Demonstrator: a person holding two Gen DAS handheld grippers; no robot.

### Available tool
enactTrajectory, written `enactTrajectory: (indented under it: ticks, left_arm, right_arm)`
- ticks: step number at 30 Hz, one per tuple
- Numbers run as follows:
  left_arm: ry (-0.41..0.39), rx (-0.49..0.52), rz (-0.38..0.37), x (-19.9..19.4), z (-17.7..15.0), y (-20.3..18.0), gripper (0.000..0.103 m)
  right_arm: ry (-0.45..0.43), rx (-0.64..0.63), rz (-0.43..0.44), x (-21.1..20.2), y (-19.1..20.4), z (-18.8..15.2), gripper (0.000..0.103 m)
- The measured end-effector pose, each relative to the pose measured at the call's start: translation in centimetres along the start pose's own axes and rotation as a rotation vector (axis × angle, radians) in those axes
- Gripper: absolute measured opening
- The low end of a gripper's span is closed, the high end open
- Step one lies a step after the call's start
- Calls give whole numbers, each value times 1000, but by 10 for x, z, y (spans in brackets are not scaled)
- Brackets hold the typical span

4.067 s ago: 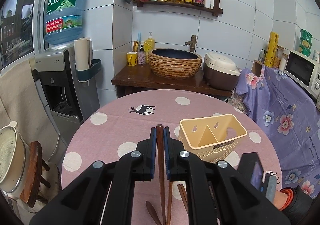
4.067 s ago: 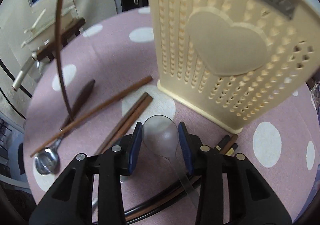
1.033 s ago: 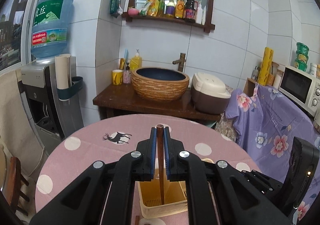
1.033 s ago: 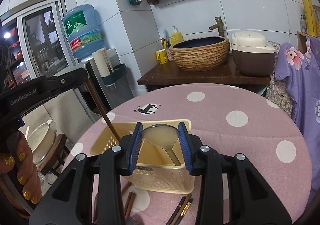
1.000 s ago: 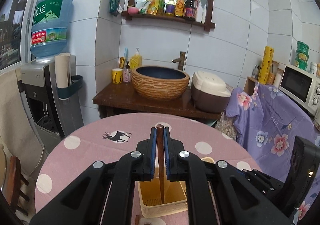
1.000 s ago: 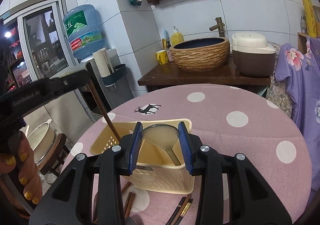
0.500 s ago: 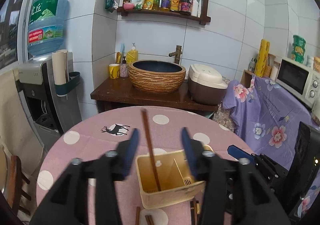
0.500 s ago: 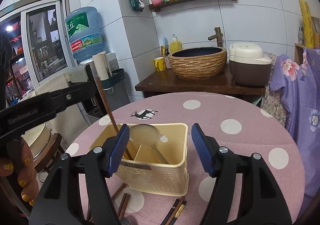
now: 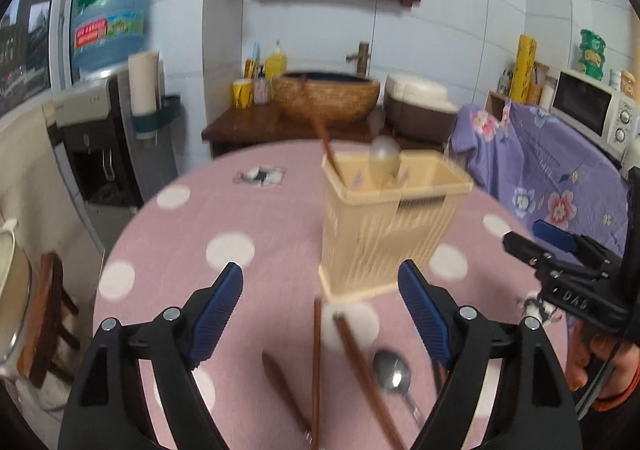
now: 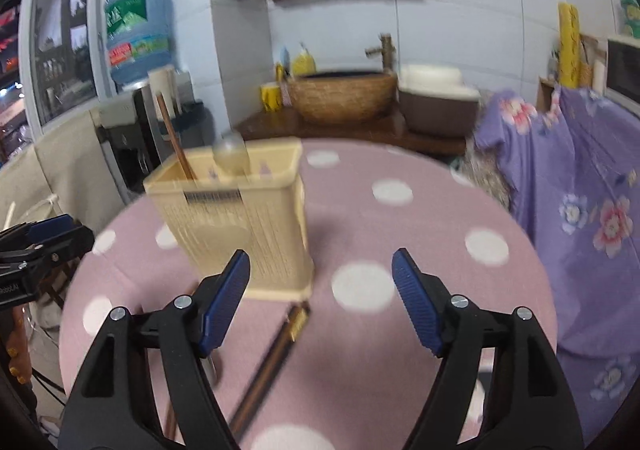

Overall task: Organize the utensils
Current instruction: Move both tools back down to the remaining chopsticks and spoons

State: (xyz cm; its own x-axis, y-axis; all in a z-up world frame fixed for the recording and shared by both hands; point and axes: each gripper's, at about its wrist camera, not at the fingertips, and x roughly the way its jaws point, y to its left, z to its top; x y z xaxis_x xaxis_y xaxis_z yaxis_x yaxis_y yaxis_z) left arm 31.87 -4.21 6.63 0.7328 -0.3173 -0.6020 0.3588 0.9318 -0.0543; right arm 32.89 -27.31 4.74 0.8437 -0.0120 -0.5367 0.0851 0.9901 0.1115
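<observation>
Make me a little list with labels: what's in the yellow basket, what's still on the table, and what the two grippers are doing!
basket: cream plastic utensil holder, upright on the pink dotted table
in basket: one brown chopstick leaning left, one clear spoon
still on table: brown chopsticks, metal spoon, dark wooden-handled utensil, dark chopsticks with gold tips
left gripper: jaws opening, nothing between them
right gripper: jaws opening, nothing between them
image: blurred
</observation>
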Motion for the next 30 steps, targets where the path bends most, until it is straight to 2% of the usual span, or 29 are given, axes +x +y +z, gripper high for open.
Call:
enactTrajectory:
  ticks: [3, 5, 8, 10, 18, 27, 30]
  left_arm:
    - [72, -13, 24, 14, -25, 8, 66]
    - [129, -35, 10, 27, -39, 13, 59]
    - [170, -45, 10, 38, -53, 13, 53]
    - [185, -38, 16, 42, -60, 11, 50]
    - [199, -10, 24, 48, -66, 5, 47]
    - [219, 10, 28, 53, -68, 0, 47]
    - [224, 15, 30, 55, -67, -2, 47]
  right_arm:
    - [136, 27, 16, 19, -3, -31, 71]
    - [209, 27, 16, 32, 1, -50, 66]
    - [282, 27, 15, 49, 10, -69, 60]
    - [313, 35, 30, 56, 15, -76, 59]
    - [357, 14, -6, 65, 31, -80, 52]
    - [384, 40, -13, 69, 23, -74, 48]
    - [384, 22, -41, 74, 29, -71, 47]
